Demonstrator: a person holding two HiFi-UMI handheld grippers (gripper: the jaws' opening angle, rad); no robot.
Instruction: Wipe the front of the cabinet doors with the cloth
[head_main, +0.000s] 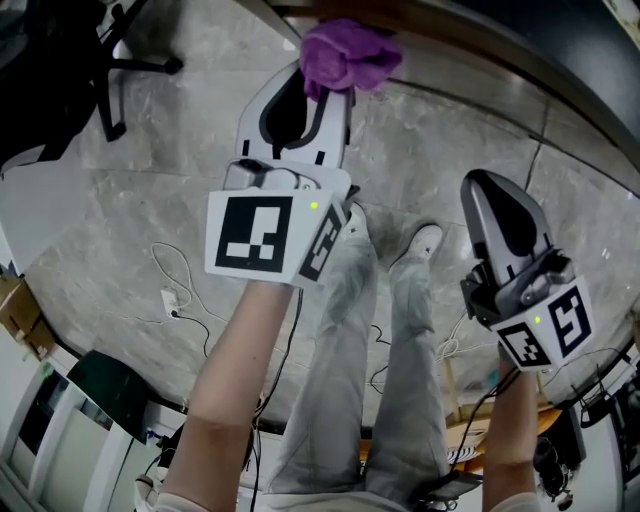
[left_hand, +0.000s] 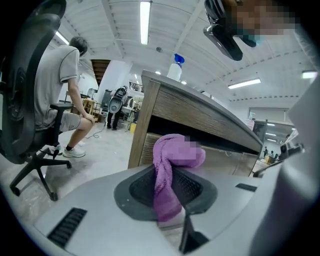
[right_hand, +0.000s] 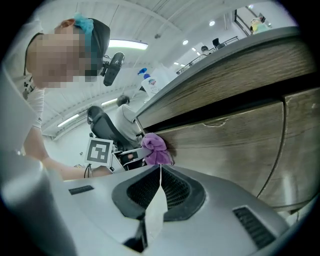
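Cloth (head_main: 345, 55) in left gripper (head_main: 318, 100) jaws; right gripper (head_main: 488, 190) jaws together; its view shows doors (right_hand: 225, 140).

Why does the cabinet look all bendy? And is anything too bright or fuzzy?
Left gripper view: the wide lens curves the cabinet top, and the ceiling lights glare white. Right gripper view: the door edges bow, and the corners go black. Head view: the cloth looks sharp, and the floor bends.

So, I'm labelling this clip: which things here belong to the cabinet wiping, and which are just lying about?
In use: purple cloth, left gripper holding it, cabinet door.
Lying about: spray bottle, office chair, floor cables.
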